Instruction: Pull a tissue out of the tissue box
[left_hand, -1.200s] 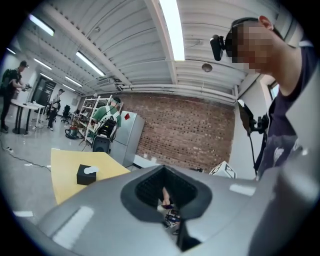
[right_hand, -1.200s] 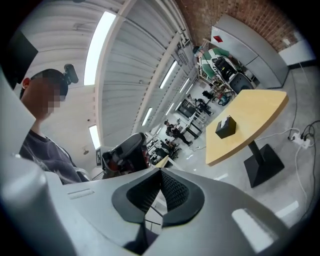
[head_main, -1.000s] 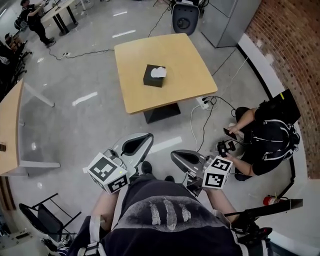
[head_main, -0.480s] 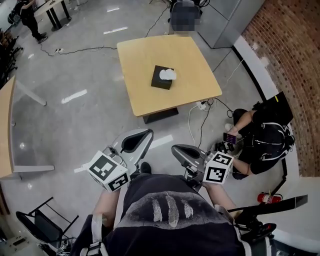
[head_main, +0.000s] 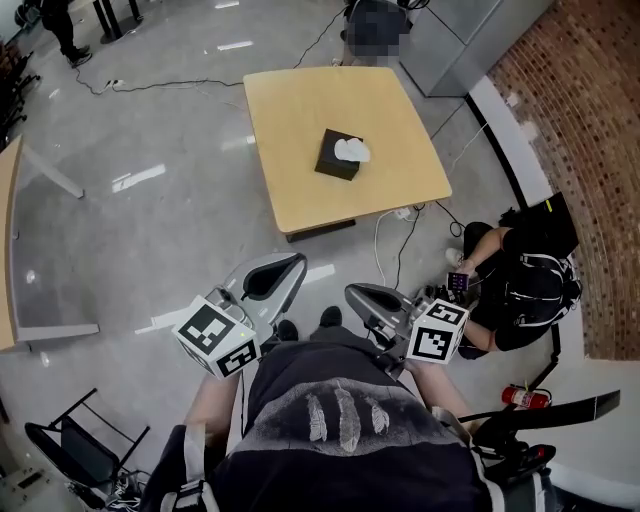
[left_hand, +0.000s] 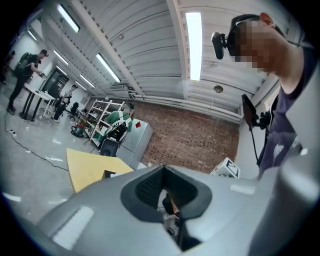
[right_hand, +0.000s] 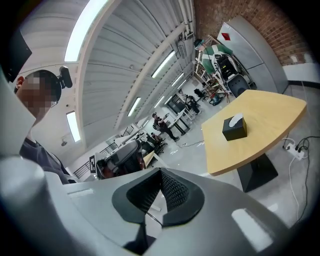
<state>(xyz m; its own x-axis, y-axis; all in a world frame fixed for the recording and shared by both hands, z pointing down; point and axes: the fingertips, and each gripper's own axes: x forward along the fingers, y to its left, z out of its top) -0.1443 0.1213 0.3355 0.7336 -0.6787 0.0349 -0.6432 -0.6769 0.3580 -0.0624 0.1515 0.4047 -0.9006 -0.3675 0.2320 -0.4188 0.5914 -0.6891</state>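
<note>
The black tissue box (head_main: 338, 158) stands mid-way on the square wooden table (head_main: 300, 110), a white tissue (head_main: 352, 150) sticking out of its top. Both grippers are held in front of my body, well short of the table and over the floor. My left gripper (head_main: 292, 264) is shut and empty, and so is my right gripper (head_main: 352, 293). The right gripper view shows the tissue box (right_hand: 234, 128) far off on the table (right_hand: 265, 125), beyond the closed right gripper (right_hand: 161, 171). In the left gripper view the closed left gripper (left_hand: 164, 168) hides most of the box (left_hand: 110, 174).
A person (head_main: 520, 285) sits on the floor at the right by the brick wall (head_main: 590, 120), with a fire extinguisher (head_main: 520, 397) nearby. A power strip with cables (head_main: 405, 211) lies under the table's near edge. Another table (head_main: 8, 250) and a black chair (head_main: 70, 450) are at the left.
The table and tissue box have shifted rightward and look a little nearer in the head view. Both grippers stay shut, held the same way ahead of my body.
</note>
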